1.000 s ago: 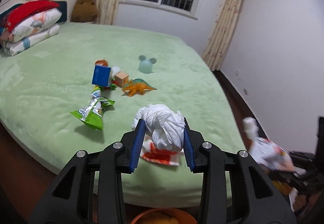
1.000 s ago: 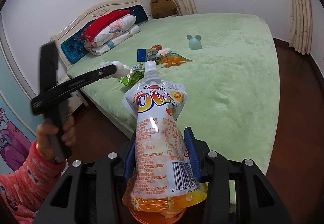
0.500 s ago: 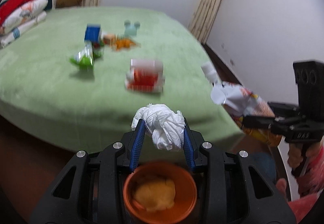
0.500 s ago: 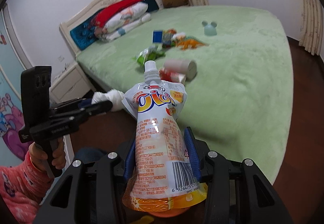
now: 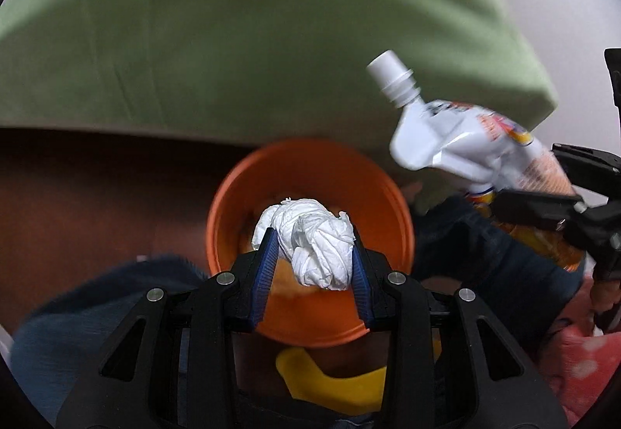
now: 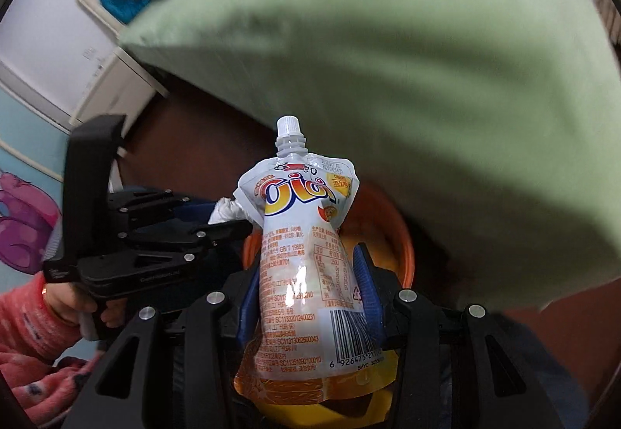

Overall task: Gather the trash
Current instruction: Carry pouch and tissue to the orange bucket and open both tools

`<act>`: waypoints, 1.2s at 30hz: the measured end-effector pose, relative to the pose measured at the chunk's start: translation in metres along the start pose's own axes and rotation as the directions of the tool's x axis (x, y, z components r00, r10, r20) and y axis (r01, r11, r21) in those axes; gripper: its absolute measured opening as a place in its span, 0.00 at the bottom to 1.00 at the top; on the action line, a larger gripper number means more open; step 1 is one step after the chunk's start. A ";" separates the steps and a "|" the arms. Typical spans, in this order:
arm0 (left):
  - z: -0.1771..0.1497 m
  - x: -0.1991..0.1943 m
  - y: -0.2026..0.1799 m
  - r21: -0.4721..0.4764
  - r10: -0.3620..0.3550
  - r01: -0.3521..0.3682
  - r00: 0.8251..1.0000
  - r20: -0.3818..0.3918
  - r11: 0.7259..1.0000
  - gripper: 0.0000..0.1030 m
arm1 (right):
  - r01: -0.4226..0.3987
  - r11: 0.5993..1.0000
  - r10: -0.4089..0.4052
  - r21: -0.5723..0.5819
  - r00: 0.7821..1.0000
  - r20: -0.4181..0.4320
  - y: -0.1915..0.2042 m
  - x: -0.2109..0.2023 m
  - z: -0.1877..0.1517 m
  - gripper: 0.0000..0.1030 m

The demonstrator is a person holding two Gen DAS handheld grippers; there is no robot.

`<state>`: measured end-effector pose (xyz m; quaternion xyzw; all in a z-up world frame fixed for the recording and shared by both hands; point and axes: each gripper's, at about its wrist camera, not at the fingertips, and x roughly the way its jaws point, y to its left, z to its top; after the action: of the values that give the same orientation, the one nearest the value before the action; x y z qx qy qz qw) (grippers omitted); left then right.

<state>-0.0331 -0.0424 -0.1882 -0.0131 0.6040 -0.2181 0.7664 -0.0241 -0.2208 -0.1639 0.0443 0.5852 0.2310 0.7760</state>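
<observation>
A crumpled white tissue wad [image 5: 310, 243] is pinched between the blue pads of my left gripper [image 5: 313, 239], which points steeply down over an orange bin [image 5: 233, 204] on the floor. My right gripper [image 6: 306, 262] is shut on an orange-and-white drink pouch [image 6: 306, 235], white cap up, above the same orange bin [image 6: 403, 246]. In the left wrist view the pouch [image 5: 458, 142] hangs at the right in the right gripper [image 5: 543, 196]. The right wrist view shows the left gripper [image 6: 233, 223] and its tissue [image 6: 227, 211] just left of the pouch.
The green bed [image 5: 271, 21] fills the upper part of both views, its edge close behind the bin. A yellow object [image 5: 330, 378] lies below the bin. Dark blue trouser legs [image 5: 77, 312] flank the bin. A hand in a pink sleeve [image 6: 23, 312] holds the left gripper.
Both grippers have come down and tipped downward, from looking across the bed to hanging over the orange bin. The tissue and the pouch stay gripped as before.
</observation>
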 end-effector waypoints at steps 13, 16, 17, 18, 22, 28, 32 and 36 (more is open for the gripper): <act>-0.014 0.062 0.002 -0.036 0.083 -0.090 0.984 -0.159 0.995 0.35 | 0.063 0.986 -0.043 0.154 0.991 -0.130 -0.029 0.069 -0.014 0.45; -0.014 0.063 0.003 -0.045 0.106 -0.114 0.984 -0.143 0.992 0.48 | 0.058 0.984 -0.042 0.171 0.994 -0.097 -0.022 0.068 -0.014 0.66; -0.012 0.061 0.004 -0.052 0.116 -0.124 0.984 -0.132 0.991 0.53 | 0.054 0.984 -0.041 0.168 0.996 -0.082 -0.021 0.065 -0.014 0.70; -0.011 0.059 0.005 -0.058 0.126 -0.134 0.984 -0.124 0.989 0.62 | 0.056 0.985 -0.046 0.164 0.997 -0.065 -0.018 0.061 -0.014 0.73; -0.009 0.052 0.005 -0.073 0.154 -0.162 0.983 -0.104 0.984 0.69 | 0.042 0.986 -0.039 0.159 0.999 -0.022 -0.016 0.048 -0.013 0.78; -0.010 0.049 0.001 -0.057 0.176 -0.183 0.978 -0.116 0.981 0.71 | 0.017 0.981 -0.017 0.196 1.000 -0.005 -0.024 0.046 -0.019 0.78; -0.012 0.057 0.001 -0.054 0.174 -0.182 0.977 -0.121 0.982 0.71 | 0.014 0.977 -0.016 0.211 1.000 0.005 -0.031 0.046 -0.018 0.78; -0.011 0.050 0.004 -0.054 0.174 -0.181 0.978 -0.114 0.982 0.71 | 0.011 0.976 -0.015 0.220 1.000 0.014 -0.033 0.045 -0.019 0.78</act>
<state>-0.0338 -0.0538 -0.2384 0.0281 0.6504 -0.1298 0.7479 -0.0223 -0.2356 -0.2206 0.1277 0.6014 0.1595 0.7724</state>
